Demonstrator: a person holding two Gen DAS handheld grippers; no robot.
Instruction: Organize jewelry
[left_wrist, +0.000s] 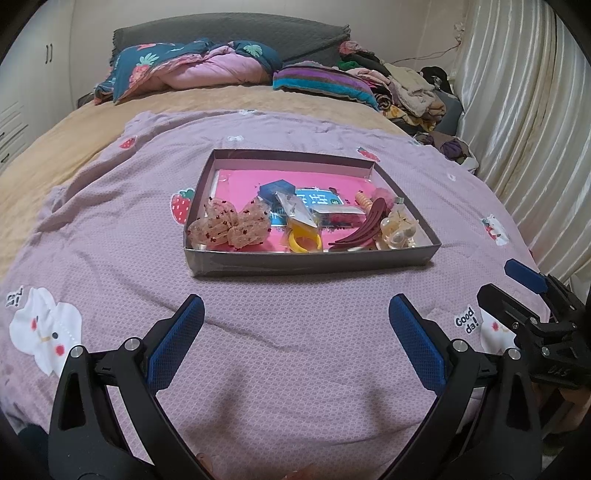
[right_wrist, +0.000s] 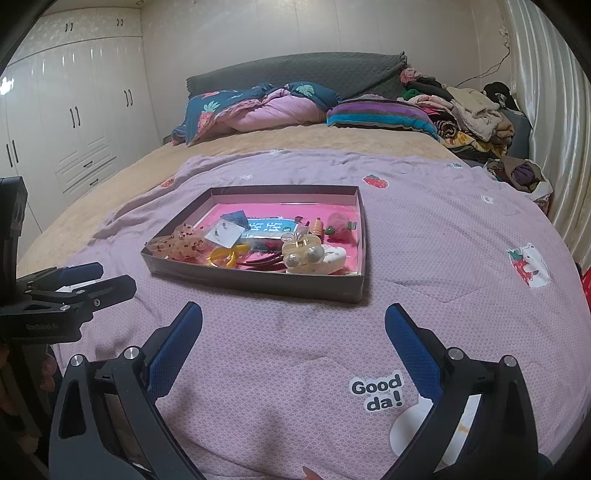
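Lilac quilt (left_wrist: 295, 332) bare between tray (left_wrist: 310, 264) rim and both wide-apart claws, left claw (left_wrist: 295, 343), right claw (right_wrist: 293, 347).

The left gripper (left_wrist: 295, 325) is held low, its jaws spread wide with nothing between them, and its blue pads (left_wrist: 177, 341) face each other across an empty gap. The right gripper (right_wrist: 293, 332) is posed alike, jaws wide apart, blue pads (right_wrist: 173, 350) bare. The two are held side by side and apart, both pointing forward; each shows at the edge of the other's view. A fingertip (right_wrist: 308, 472) shows at the bottom edge of the right view, under the gripper.
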